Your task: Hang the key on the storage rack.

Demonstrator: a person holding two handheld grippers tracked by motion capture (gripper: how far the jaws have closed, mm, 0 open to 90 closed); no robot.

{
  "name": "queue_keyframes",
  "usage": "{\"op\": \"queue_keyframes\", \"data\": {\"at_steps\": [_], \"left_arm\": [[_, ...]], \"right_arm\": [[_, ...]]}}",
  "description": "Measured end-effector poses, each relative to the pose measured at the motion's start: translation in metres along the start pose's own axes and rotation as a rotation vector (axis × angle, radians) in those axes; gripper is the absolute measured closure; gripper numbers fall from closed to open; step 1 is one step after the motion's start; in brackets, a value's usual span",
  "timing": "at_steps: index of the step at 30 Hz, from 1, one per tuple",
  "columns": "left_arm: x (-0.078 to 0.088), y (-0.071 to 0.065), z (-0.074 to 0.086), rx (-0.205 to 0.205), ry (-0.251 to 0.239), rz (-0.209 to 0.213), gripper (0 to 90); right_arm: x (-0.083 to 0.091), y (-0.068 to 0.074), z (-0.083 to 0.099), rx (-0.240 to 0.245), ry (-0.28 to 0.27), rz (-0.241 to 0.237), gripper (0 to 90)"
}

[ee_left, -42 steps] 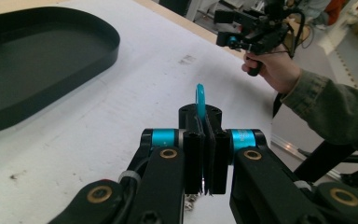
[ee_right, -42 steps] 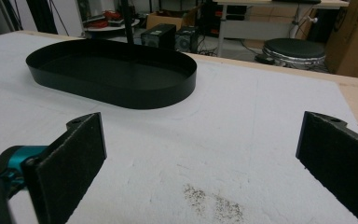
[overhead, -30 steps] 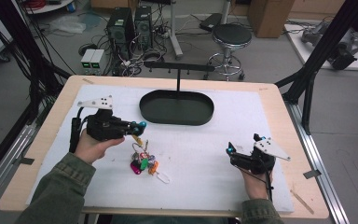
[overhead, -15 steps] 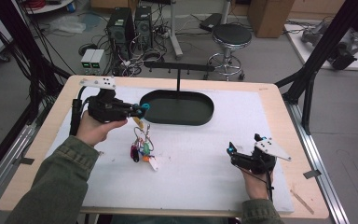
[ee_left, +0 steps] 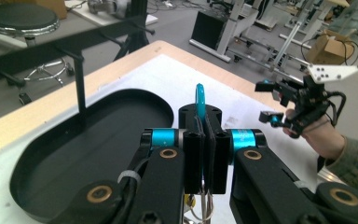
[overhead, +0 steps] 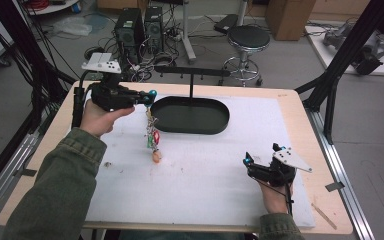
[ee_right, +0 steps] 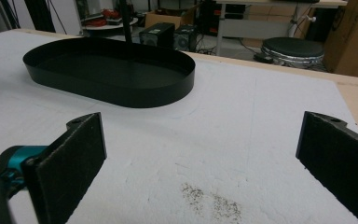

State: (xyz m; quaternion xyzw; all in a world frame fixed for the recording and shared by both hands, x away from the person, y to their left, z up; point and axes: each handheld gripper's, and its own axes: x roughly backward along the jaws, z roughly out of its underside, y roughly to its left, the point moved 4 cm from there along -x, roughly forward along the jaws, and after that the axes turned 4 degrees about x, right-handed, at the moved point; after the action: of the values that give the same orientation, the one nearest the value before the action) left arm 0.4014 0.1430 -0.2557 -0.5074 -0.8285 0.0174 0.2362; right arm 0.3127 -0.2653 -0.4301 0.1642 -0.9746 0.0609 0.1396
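Note:
My left gripper (overhead: 150, 96) is shut on the teal ring (ee_left: 199, 95) of a bunch of small colourful charms (overhead: 153, 137). The bunch hangs straight down from the jaws, and its lowest charm (overhead: 156, 156) is at or just above the white mat. In the left gripper view the closed pads (ee_left: 193, 149) pinch the ring, with the black oval tray (ee_left: 74, 149) just beyond. My right gripper (overhead: 261, 153) rests low over the mat at the near right, its pads (ee_right: 79, 140) wide apart with nothing between them.
The black oval tray (overhead: 190, 127) stands at the far middle of the mat, with a thin post and a black crossbar with hooks (overhead: 200, 73) over its back. Small dark crumbs (ee_right: 209, 200) lie on the mat before the right gripper. A stool and computers stand behind the table.
The left gripper has risen and moved away toward the tray's left end. The charm bunch, heaped on the mat before, now hangs stretched out below it. The right gripper has kept still.

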Motion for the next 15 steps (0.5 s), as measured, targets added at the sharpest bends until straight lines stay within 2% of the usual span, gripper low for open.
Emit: {"op": "queue_keyframes", "data": {"at_steps": [9, 15], "left_arm": [[0.0, 0.013, -0.025, 0.009, -0.029, -0.041, 87.5], [-0.003, 0.017, -0.039, 0.015, -0.038, -0.043, 87.5]], "right_arm": [[0.001, 0.0, 0.0, 0.008, -0.003, -0.005, 0.4], [0.002, 0.001, -0.001, 0.008, -0.008, -0.009, 0.5]]}}
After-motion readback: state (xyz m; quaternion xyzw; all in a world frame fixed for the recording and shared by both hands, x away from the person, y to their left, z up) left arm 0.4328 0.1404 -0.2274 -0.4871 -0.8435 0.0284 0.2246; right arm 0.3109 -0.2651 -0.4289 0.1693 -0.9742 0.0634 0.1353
